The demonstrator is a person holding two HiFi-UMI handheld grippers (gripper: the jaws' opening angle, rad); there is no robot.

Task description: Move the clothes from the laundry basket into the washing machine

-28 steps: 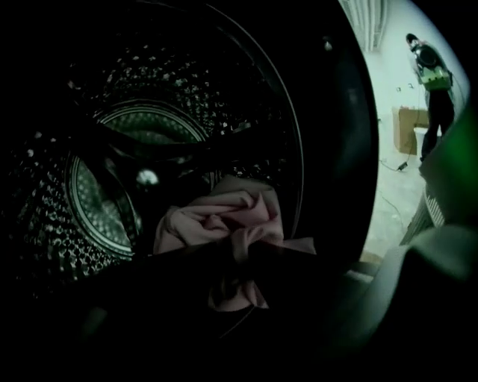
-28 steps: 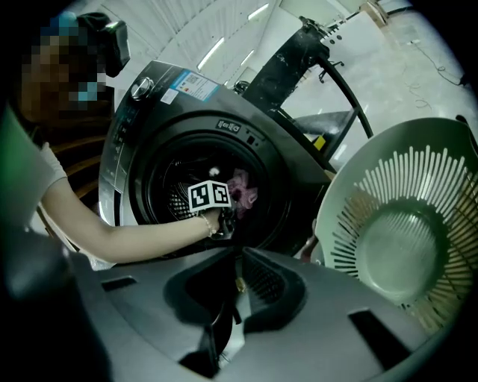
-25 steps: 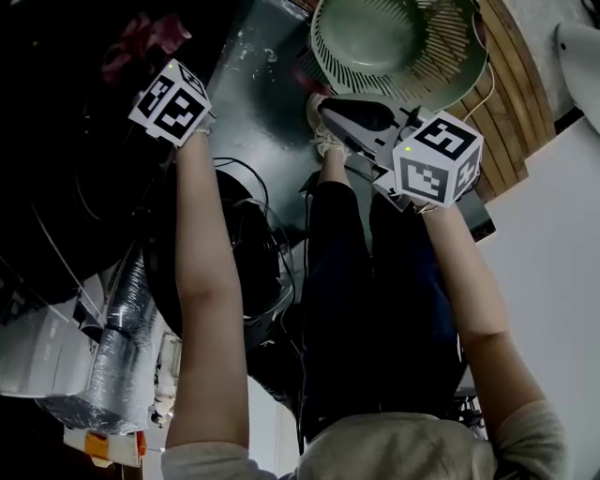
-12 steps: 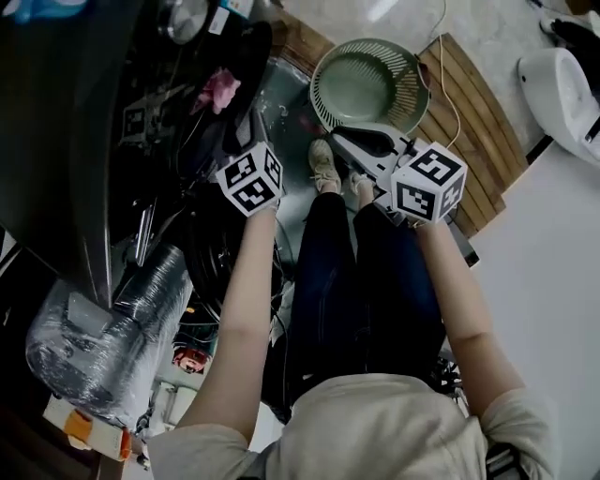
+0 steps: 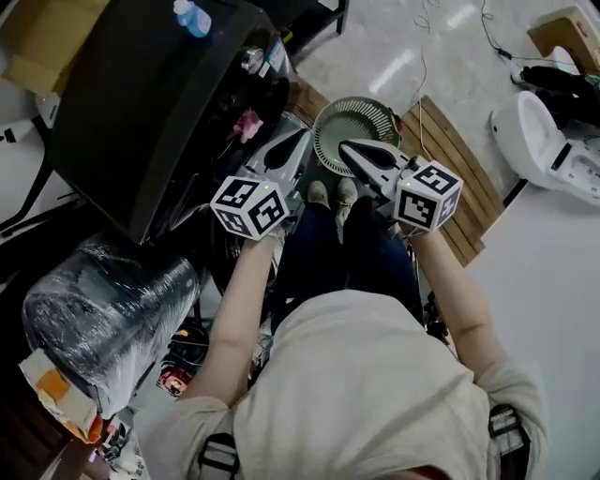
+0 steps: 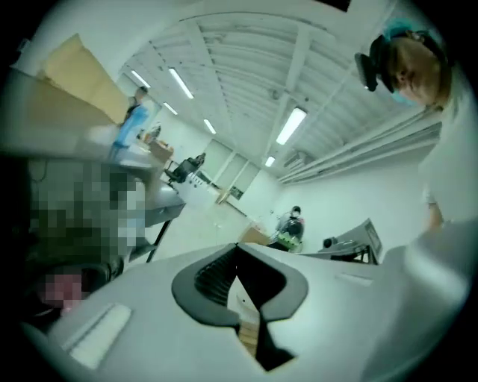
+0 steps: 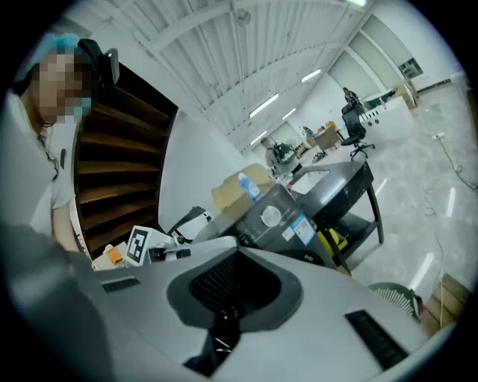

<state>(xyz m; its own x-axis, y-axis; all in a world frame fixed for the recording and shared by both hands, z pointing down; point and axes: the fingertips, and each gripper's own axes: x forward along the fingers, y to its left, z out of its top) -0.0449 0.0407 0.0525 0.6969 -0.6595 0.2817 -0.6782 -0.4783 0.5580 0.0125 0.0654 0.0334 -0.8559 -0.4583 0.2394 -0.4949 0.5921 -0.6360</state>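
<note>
The green laundry basket [image 5: 356,131] stands on the floor in front of the person's feet, and I see no clothes in it. Left of it is the black washing machine [image 5: 141,103], with a pink cloth [image 5: 248,124] at its opening. My left gripper [image 5: 298,141] is held up between machine and basket; its jaws have just closed, with nothing between them. My right gripper [image 5: 345,145] hangs over the basket's near rim; its jaws have also just closed and hold nothing. The left gripper view [image 6: 237,250] and right gripper view [image 7: 237,255] both show the pads pressed together.
A blue bottle [image 5: 190,17] and a cardboard box [image 5: 42,37] lie on top of the machine. Wooden slats [image 5: 455,159] lie right of the basket, with a white appliance [image 5: 539,131] beyond. A plastic-wrapped bundle [image 5: 103,309] sits at lower left.
Both grippers have risen from low beside the machine and basket to chest height. The left one came out from the machine's opening. The head view has pulled up and back.
</note>
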